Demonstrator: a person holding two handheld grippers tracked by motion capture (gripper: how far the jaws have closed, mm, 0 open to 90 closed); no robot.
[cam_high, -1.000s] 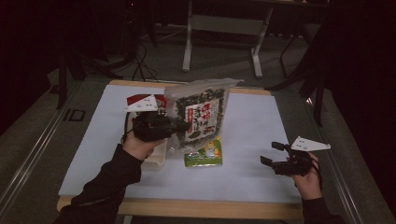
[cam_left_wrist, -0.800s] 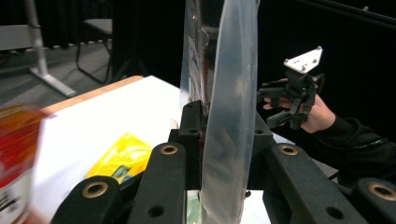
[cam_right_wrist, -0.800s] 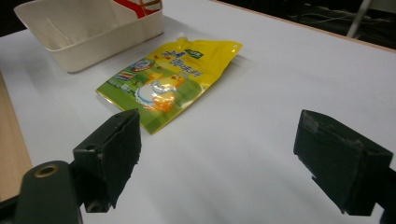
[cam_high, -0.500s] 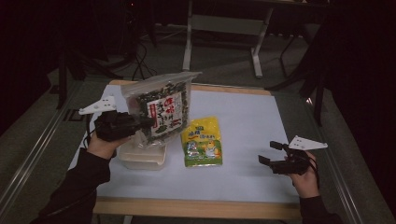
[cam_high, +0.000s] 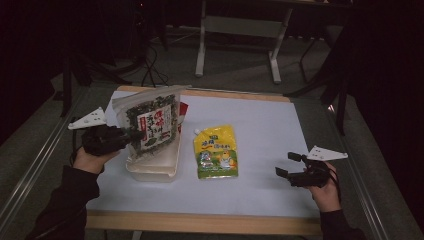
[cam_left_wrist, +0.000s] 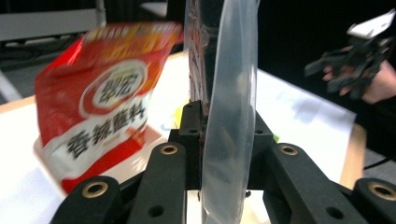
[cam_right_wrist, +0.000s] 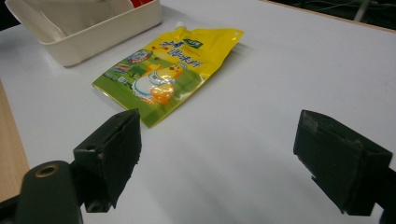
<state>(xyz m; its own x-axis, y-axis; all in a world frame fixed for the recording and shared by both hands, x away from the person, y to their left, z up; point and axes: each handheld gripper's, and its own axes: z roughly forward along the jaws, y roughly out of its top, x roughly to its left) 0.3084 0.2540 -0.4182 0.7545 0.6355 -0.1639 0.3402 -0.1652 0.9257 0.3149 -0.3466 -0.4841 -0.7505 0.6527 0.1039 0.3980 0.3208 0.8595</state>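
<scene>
At the left side of the white table (cam_high: 260, 125), the left gripper (cam_high: 134, 136) clamps the edge of a clear seaweed bag (cam_high: 150, 125) and holds it upright above a cream tray (cam_high: 152, 170). The bag's long axis runs nearly vertical, leaning slightly, its sealed top edge uppermost and its printed face turned toward the person. In the left gripper view the bag (cam_left_wrist: 231, 107) appears edge-on as a thin plastic strip rising straight up between the two black jaws, which close narrowly on its lower part; its print is barely readable from that angle. A red sauce pouch (cam_left_wrist: 100, 102) stands just beside it, blurred; in the high view most of that pouch (cam_high: 183, 111) is hidden behind the bag, with a red sliver showing. Whether the bag's bottom touches the tray cannot be told.

A yellow pouch (cam_high: 216, 151) lies flat near the middle of the table, spout pointing away from the person, just beside the tray. The right gripper (cam_high: 285, 165) rests well apart at the table's right edge, its jaws wide and holding nothing, aimed toward the yellow pouch (cam_right_wrist: 168, 70). The room beyond the table is dark and hard to make out.
</scene>
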